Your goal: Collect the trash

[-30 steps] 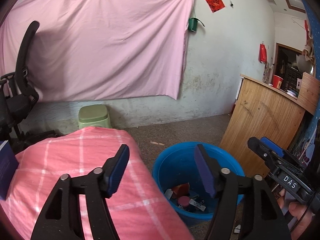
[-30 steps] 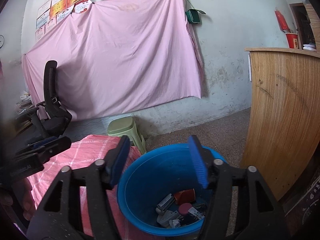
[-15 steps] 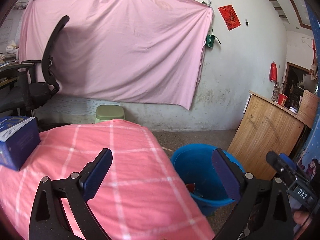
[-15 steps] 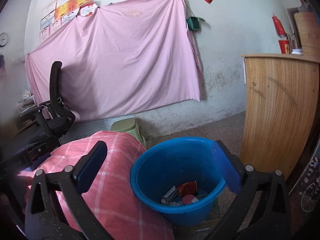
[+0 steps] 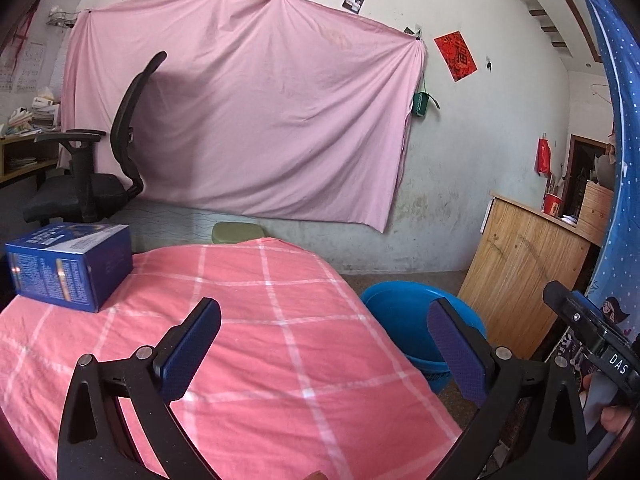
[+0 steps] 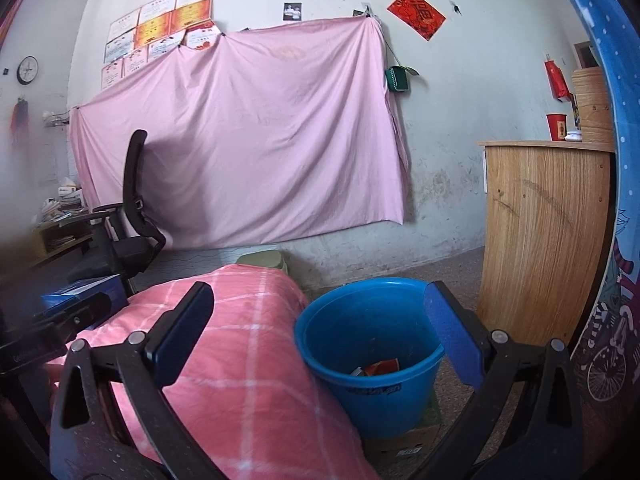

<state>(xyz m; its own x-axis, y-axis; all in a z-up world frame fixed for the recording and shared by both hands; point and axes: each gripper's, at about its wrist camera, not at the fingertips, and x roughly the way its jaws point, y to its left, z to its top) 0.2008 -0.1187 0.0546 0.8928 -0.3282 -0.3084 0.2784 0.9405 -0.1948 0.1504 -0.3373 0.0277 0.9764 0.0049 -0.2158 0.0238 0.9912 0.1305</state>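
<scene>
A blue bucket (image 6: 372,392) stands on the floor to the right of a table with a pink checked cloth (image 5: 280,340); the bucket (image 5: 400,300) shows past the table's right edge. Pieces of trash (image 6: 378,368), one of them red, lie at its bottom. A dark blue carton (image 5: 68,264) sits at the table's far left, also in the right wrist view (image 6: 84,294). My left gripper (image 5: 322,308) hovers over the cloth, its jaws opening with nothing between them. My right gripper (image 6: 318,288) is open and empty, in front of the table edge and the bucket.
A black office chair (image 5: 100,184) stands behind the table on the left. A green stool (image 6: 264,258) sits by the wall under a hanging pink sheet. A wooden counter (image 6: 548,240) rises right of the bucket, which rests on a flat cardboard box (image 6: 404,444).
Both grippers have drawn back from over the bucket toward the table, and their jaws have spread wider. The blue carton has come into view on the left.
</scene>
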